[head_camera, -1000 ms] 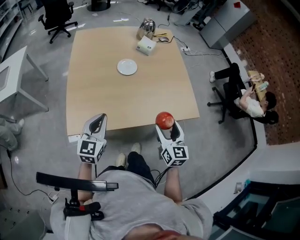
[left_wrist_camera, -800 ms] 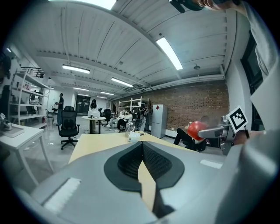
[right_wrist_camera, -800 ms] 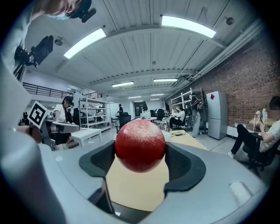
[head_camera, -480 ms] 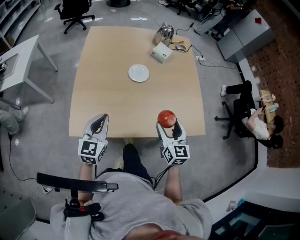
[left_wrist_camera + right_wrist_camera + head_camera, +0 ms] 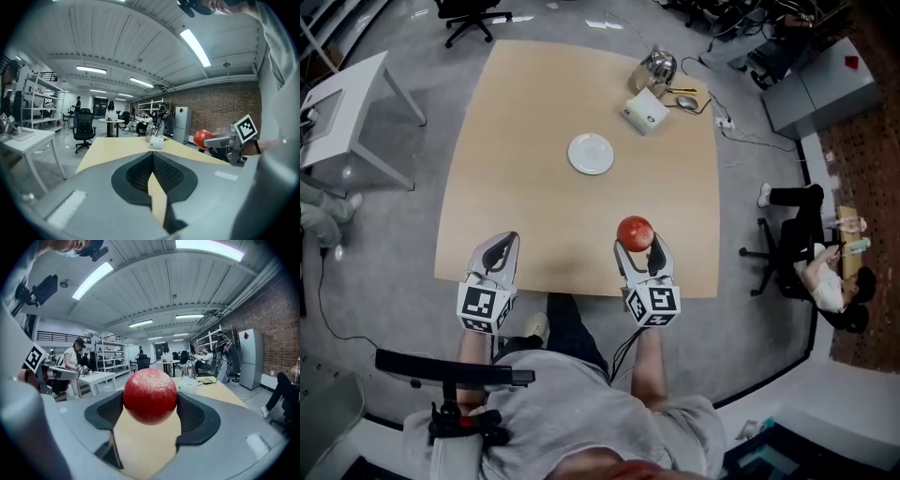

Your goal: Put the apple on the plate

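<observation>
Red apple (image 5: 150, 396) clamped between right tongs (image 5: 637, 246); left tongs (image 5: 501, 240) closed, empty

Open-plan lab or workshop office: brick wall (image 5: 276, 310), ceiling strip lights (image 5: 194, 47), metal shelves (image 5: 40, 101), rolling office chair (image 5: 84, 129), big wooden table (image 5: 525, 169), white side desk (image 5: 347, 103), cables (image 5: 741, 142) across the grey floor (image 5: 384, 244), person seated nearby (image 5: 825, 281).

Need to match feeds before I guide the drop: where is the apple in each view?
Head view: apple lower centre-right, in the right claw.
Left gripper view: apple at right, mid-height.
Right gripper view: apple dead centre, between the jaws.
Shared landmark: metal kettle at the table's far end.
</observation>
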Demonstrator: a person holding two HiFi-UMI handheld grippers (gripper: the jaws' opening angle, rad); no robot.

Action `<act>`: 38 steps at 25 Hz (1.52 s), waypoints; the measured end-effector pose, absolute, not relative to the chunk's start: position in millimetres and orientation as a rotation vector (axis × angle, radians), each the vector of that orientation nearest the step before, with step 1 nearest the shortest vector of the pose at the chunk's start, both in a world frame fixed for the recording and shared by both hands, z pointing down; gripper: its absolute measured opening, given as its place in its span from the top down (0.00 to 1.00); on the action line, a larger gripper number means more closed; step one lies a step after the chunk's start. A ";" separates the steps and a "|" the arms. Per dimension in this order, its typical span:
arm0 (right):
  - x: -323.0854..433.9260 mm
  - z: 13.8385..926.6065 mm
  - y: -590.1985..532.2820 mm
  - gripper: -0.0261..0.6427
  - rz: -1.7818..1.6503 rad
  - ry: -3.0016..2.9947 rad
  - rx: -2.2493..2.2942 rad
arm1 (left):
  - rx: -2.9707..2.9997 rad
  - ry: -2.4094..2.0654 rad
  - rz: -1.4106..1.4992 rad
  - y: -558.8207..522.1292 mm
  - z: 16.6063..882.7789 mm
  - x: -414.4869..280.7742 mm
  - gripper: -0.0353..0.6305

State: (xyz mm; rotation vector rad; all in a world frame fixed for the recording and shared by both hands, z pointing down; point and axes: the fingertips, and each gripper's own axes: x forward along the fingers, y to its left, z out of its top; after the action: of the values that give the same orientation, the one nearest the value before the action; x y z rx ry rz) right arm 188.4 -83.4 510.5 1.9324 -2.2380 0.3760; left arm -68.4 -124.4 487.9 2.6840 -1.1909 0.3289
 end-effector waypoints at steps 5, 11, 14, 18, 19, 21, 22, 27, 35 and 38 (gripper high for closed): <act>197.0 529.2 -117.3 0.42 0.416 -2.242 1.899 | 2.654 -1.217 0.380 -142.0 499.2 -67.6 0.92; 199.5 554.7 -157.7 0.42 0.438 -2.253 1.865 | 2.618 -1.227 0.443 -159.3 521.4 -65.9 0.92; 200.7 564.0 -173.4 0.42 0.442 -2.261 1.850 | 2.599 -1.230 0.453 -162.6 529.9 -64.2 0.92; 199.5 574.5 -193.4 0.42 0.433 -2.278 1.831 | 2.575 -1.230 0.475 -165.6 539.7 -64.7 0.92; 199.0 577.7 -199.1 0.42 0.431 -2.283 1.824 | 2.569 -1.230 0.482 -166.6 542.3 -64.6 0.92; 198.4 584.5 -210.1 0.42 0.432 -2.286 1.809 | 2.559 -1.229 0.491 -168.4 546.6 -64.3 0.92; 198.3 587.7 -215.2 0.42 0.435 -2.287 1.804 | 2.553 -1.230 0.495 -169.0 548.2 -64.4 0.92; 200.6 603.3 -241.7 0.42 0.426 -2.286 1.780 | 2.521 -1.233 0.484 -172.8 553.2 -64.4 0.92; 198.0 628.2 -282.6 0.42 0.423 -2.293 1.727 | 2.488 -1.255 0.492 -181.7 561.6 -66.1 0.92; 197.7 638.1 -293.9 0.42 0.428 -2.288 1.712 | 2.471 -1.265 0.496 -184.8 566.0 -68.3 0.92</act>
State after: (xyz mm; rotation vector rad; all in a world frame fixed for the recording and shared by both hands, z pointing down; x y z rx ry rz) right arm 197.7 -293.9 638.1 1.7121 -2.2879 0.4275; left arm -68.3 -184.8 566.0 2.4706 -1.2648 0.4958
